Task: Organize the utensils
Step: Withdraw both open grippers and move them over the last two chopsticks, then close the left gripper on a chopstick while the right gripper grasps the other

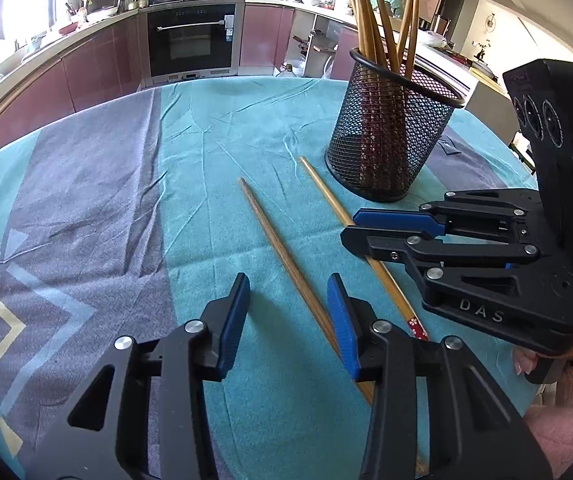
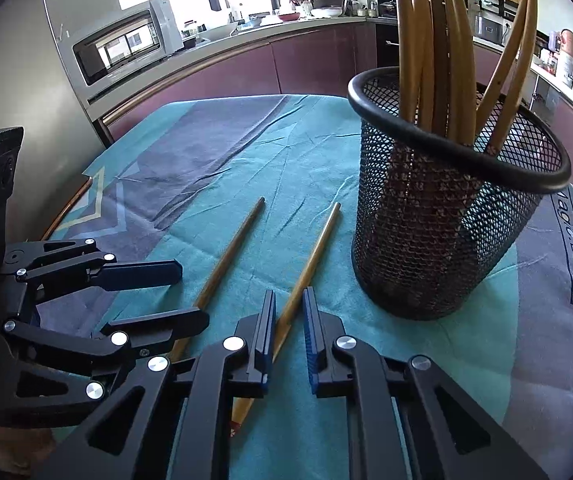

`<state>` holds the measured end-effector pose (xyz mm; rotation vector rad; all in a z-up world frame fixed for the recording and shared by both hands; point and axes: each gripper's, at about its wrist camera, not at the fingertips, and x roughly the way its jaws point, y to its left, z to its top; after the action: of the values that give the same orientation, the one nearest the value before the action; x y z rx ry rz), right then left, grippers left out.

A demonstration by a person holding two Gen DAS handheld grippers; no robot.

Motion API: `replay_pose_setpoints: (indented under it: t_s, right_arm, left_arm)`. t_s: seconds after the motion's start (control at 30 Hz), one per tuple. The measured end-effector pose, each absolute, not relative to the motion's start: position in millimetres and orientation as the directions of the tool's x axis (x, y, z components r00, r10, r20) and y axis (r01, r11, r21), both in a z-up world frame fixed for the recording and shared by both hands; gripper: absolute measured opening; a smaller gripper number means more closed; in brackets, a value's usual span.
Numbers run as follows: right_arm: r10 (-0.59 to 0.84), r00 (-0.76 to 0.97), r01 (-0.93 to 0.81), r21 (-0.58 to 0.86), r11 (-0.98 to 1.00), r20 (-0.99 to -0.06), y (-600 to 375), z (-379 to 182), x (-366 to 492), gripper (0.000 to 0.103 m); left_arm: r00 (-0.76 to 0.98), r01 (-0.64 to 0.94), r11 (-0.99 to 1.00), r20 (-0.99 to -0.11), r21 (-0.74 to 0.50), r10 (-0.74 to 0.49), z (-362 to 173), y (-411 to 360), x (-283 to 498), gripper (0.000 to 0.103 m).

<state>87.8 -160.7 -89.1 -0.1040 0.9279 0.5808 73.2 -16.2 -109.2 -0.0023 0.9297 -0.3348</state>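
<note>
Two wooden chopsticks lie side by side on the teal cloth. The darker chopstick (image 1: 278, 236) (image 2: 234, 248) runs between the blue pads of my left gripper (image 1: 288, 316) (image 2: 194, 294), which stands open with clear gaps on both sides. The paler chopstick (image 1: 326, 192) (image 2: 314, 248), red-patterned at its near end, passes between the pads of my right gripper (image 2: 288, 320) (image 1: 350, 226). Those pads are drawn close together with a thin gap showing on each side of the stick. A black mesh holder (image 1: 386, 136) (image 2: 446, 220) stands upright just beyond, with several chopsticks in it.
The teal and grey tablecloth (image 1: 86, 200) covers a round table. The holder stands close to the right of the paler chopstick's far tip. A hand in a pink sleeve (image 1: 566, 400) holds the right gripper. Kitchen cabinets and an oven (image 1: 190, 44) lie beyond the table.
</note>
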Motion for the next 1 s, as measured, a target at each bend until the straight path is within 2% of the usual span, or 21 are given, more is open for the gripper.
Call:
replay_pose_setpoints:
  t_s: [0.37,0.5,1.0]
  right_arm:
    - [0.428,0.464,-0.506,0.165,0.847,-0.775,-158,-90,92,0.012]
    - [0.436,0.465,-0.499,0.178,0.848,-0.771,-162,-90,91,0.011]
    - [0.485,0.442,-0.488,0.251,0.836,-0.755,-172,-88,89,0.005]
  left_arm:
    - [0.558,0.246,0.959,-0.789,-0.139,-0.257,-110,-25,98,0.028]
    - [0.553,0.246,0.957,-0.789,-0.154,-0.269,-113,-25,99,0.019]
    - [0.56,0.213,0.961,-0.784,-0.175,-0.267,-116,-29,91,0.011]
